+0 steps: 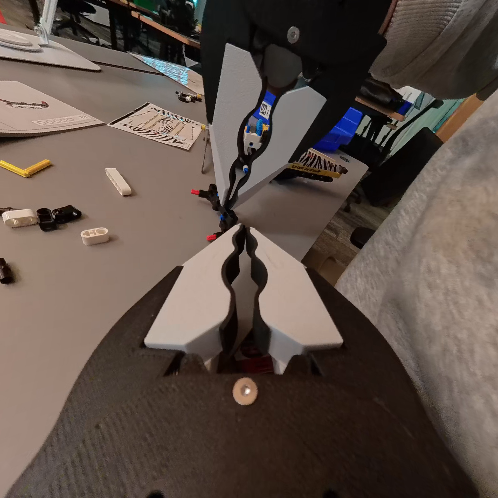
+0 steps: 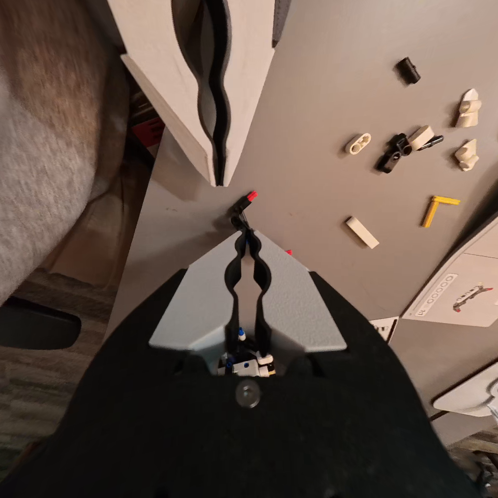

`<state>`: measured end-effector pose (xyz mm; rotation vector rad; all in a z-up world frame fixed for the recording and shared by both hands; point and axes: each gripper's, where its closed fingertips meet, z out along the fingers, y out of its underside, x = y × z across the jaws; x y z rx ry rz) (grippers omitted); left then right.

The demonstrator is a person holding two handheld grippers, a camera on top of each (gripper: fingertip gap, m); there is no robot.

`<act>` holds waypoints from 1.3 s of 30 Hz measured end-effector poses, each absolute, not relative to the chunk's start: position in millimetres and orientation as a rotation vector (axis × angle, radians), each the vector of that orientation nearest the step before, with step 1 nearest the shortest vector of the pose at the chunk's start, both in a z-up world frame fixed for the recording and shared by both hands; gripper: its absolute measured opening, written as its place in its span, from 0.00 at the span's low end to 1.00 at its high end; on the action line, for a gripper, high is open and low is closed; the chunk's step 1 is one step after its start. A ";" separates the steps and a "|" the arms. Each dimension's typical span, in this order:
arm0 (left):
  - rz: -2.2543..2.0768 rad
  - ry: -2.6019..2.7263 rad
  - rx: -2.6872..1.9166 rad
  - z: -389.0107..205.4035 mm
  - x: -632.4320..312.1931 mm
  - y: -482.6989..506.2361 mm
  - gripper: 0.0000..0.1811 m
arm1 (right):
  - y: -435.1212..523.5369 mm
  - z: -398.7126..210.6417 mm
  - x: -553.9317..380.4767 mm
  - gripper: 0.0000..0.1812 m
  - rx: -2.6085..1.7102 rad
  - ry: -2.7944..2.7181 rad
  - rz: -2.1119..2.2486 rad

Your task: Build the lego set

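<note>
Because both tongs meet tip to tip above the table [image 1: 161, 269], we list: right tongs [image 2: 246, 234] clenched on the black pin assembly [image 1: 219, 207]; left tongs [image 1: 244, 229] closed, apparently bracing it for joining.

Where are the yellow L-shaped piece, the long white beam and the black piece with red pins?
yellow L-shaped piece [image 1: 27, 169], left wrist view, on its corner.
long white beam [image 1: 118, 181], left wrist view, mid-length.
black piece with red pins [image 2: 239, 208], right wrist view, on its black body.
</note>
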<state>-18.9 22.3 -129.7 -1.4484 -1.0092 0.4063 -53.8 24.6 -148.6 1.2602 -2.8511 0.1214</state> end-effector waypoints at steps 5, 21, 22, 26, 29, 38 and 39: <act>0.405 -1.000 -1.452 -129.6 -18.7 22.1 0.00 | 20.9 -148.4 -54.1 0.00 1.199 -2.888 0.097; 0.396 -0.988 -1.448 -129.5 -17.8 19.4 0.00 | 2.8 -133.0 -62.8 0.02 1.250 -2.803 0.187; 0.396 -0.988 -1.447 -129.4 -17.8 19.2 0.00 | 2.7 -133.5 -64.0 0.03 1.270 -2.810 0.192; 0.395 -0.987 -1.447 -129.6 -17.5 18.3 0.00 | 3.5 -137.6 -61.6 0.07 1.331 -2.901 0.192; 0.392 -0.985 -1.447 -129.6 -17.4 17.8 0.00 | 2.1 -139.3 -60.5 0.07 1.371 -2.940 0.193; 0.383 -0.980 -1.440 -129.3 -17.2 16.6 0.00 | 11.2 -148.0 -57.5 0.05 1.436 -3.009 0.116; 0.382 -0.980 -1.440 -129.4 -17.3 16.5 0.00 | 11.6 -148.7 -58.1 0.03 1.435 -3.006 0.111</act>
